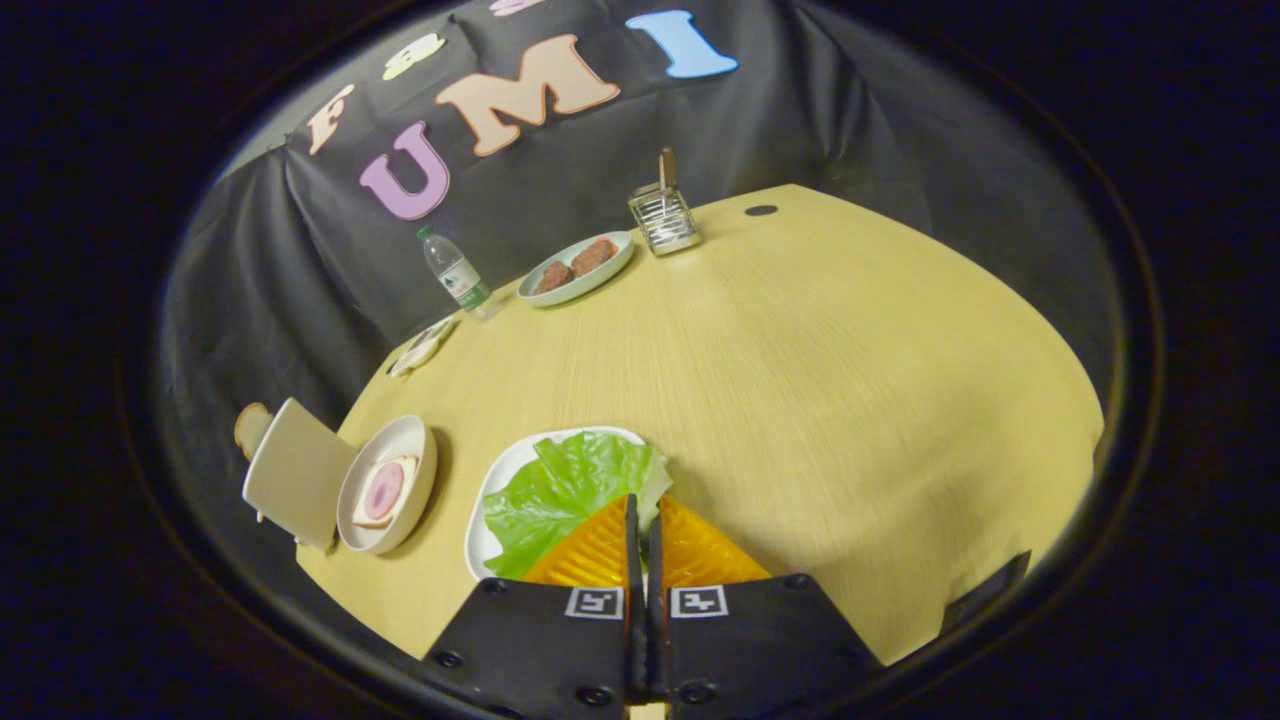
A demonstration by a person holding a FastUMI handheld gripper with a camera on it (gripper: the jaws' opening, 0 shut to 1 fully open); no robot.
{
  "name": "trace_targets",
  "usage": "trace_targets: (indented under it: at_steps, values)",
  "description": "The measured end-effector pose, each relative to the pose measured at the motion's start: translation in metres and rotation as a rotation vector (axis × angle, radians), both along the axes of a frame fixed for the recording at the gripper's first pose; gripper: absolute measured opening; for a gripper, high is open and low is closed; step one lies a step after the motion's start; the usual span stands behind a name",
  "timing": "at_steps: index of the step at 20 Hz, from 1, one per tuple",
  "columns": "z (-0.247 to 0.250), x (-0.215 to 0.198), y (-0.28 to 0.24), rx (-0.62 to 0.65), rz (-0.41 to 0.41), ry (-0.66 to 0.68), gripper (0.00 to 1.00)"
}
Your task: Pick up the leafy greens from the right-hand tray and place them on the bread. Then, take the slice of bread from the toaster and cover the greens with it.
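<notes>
The leafy greens (560, 490), a crinkled green lettuce leaf, lie on a white tray (487, 505) near the table's front edge. My gripper (645, 512) is right over the leaf's pale right edge, and its fingers are pressed together on that edge with only a thin slit between them. Left of the tray stands a white bowl-like plate (420, 470) holding a slice of bread (383, 490) topped with a pink round of ham. Further left is a white toaster (295, 470), with a slice of bread (251, 428) sticking out of it.
Beyond the fingers the wooden table (800, 350) stretches to the black cloth wall. At the back stand a water bottle (455, 272), a plate of brown meat pieces (577, 268), a wire holder (663, 218) and a small dish (420, 347).
</notes>
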State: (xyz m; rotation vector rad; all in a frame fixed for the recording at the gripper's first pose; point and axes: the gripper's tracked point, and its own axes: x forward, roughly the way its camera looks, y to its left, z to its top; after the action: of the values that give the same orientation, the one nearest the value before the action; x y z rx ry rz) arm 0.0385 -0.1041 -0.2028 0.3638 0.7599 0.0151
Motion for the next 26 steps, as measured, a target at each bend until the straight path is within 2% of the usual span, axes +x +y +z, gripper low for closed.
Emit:
trace_targets:
  at_steps: [6, 13, 21, 26]
  values:
    - [0.045, 0.002, 0.024, 0.022, 0.051, -0.121, 0.03]
    - [0.104, 0.005, 0.094, 0.162, 0.179, -0.256, 0.03]
    - [0.150, 0.012, 0.209, 0.440, 0.355, -0.309, 0.03]
    - [0.144, 0.023, 0.257, 0.495, 0.414, -0.290, 0.03]
